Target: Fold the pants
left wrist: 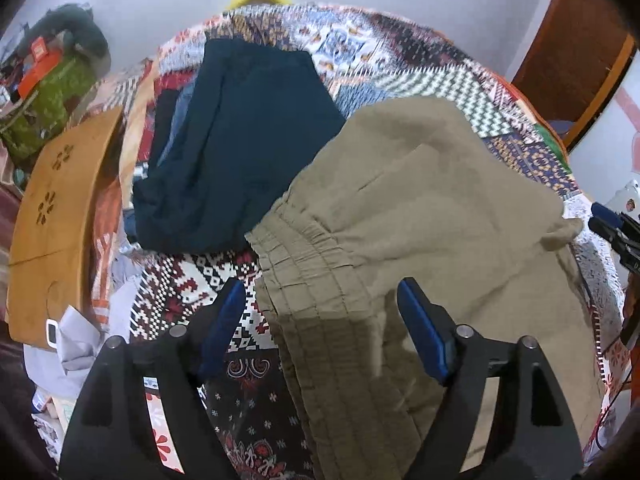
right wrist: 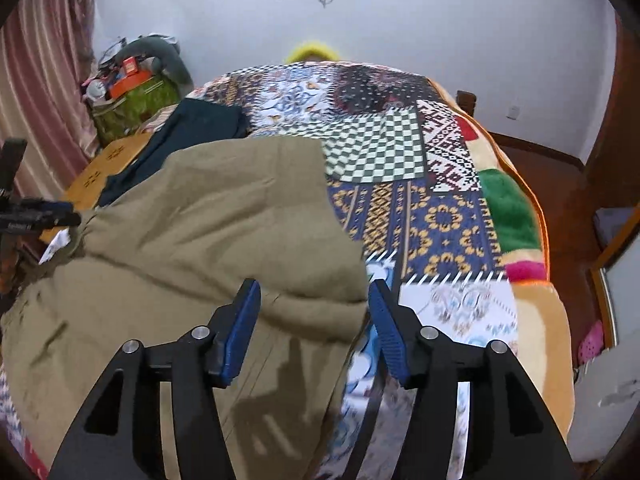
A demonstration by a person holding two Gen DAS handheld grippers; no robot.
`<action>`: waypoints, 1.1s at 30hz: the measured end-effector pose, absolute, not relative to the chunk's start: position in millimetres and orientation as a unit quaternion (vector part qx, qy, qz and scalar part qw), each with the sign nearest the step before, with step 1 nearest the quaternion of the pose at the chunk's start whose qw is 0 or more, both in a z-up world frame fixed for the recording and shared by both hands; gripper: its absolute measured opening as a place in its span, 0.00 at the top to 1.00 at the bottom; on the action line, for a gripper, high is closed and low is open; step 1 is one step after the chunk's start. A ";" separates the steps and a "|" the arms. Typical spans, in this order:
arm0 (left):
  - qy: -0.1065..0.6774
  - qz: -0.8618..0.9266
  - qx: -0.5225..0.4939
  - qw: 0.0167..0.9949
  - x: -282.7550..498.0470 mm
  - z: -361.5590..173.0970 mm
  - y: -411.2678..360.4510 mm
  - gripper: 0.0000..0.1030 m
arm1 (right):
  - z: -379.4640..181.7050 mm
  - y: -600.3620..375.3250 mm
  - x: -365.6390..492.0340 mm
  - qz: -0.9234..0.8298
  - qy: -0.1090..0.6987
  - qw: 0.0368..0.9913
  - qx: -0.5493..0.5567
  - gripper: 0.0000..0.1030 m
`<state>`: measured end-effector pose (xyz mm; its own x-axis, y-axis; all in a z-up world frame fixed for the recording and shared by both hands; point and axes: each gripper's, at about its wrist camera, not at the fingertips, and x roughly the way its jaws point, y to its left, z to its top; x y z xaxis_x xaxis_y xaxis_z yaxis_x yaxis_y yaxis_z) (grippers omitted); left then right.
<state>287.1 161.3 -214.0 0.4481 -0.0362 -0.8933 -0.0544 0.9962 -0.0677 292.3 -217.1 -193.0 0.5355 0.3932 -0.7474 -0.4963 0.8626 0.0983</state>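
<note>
Left gripper (left wrist: 320, 296): fingers spread wide, nothing between them; blue pads (left wrist: 420, 332) hang above the gathered elastic waistband (left wrist: 296, 248) of the khaki pants (left wrist: 420, 208). Left finger sits over bare quilt, right finger over khaki cloth.

Right gripper (right wrist: 314, 300): also spread wide, holding nothing. Its left pad (right wrist: 240, 328) is over the khaki pants (right wrist: 200, 220), its right pad over the quilt just past the cloth's edge.

Khaki pants: rumpled heap on the near part of the bed, partly doubled over, waistband toward the left gripper. The other gripper's tip shows at the frame edge in each wrist view, close to the pants.

Dark navy garment (left wrist: 240, 140): beyond the khaki, toward the bed's left side, its near edge touching or just under the waistband.

Patchwork quilt (right wrist: 420, 208) covers the bed. Orange-brown wooden board with flower cutouts (left wrist: 56, 208) at far left; green bag (right wrist: 132, 108) piled with clutter behind it.
</note>
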 end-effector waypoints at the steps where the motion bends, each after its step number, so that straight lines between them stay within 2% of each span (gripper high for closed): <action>1: 0.532 0.005 -0.047 0.845 289.8 -218.9 161.7 0.24 | -198.9 -216.5 303.9 0.251 0.417 0.872 -0.060 0.49; 9: 0.542 -0.015 -0.059 0.838 296.8 -235.9 157.5 0.23 | -236.3 -212.4 341.0 0.256 0.470 0.844 -0.037 0.49; 11: 0.536 -0.016 -0.052 0.842 295.4 -235.2 155.4 0.25 | -240.8 -206.5 341.0 0.267 0.474 0.838 -0.037 0.60; 12: 0.532 -0.015 -0.045 0.846 294.6 -234.3 153.7 0.27 | -242.1 -203.5 340.2 0.270 0.475 0.837 -0.040 0.61; 13: 0.528 -0.014 -0.038 0.848 294.2 -233.3 151.8 0.31 | -242.7 -200.4 338.3 0.265 0.471 0.840 -0.053 0.64; 16: 0.516 -0.002 -0.015 0.856 291.8 -230.0 148.8 0.45 | -244.3 -195.1 331.6 0.258 0.456 0.847 -0.092 0.85; 22: 0.511 0.019 0.029 0.859 293.2 -227.2 146.2 0.53 | -245.0 -191.3 324.6 0.255 0.444 0.849 -0.131 0.89; 33: 0.508 0.025 0.037 0.860 287.9 -239.8 150.3 0.52 | -258.9 -185.1 328.2 0.232 0.469 0.840 -0.140 0.89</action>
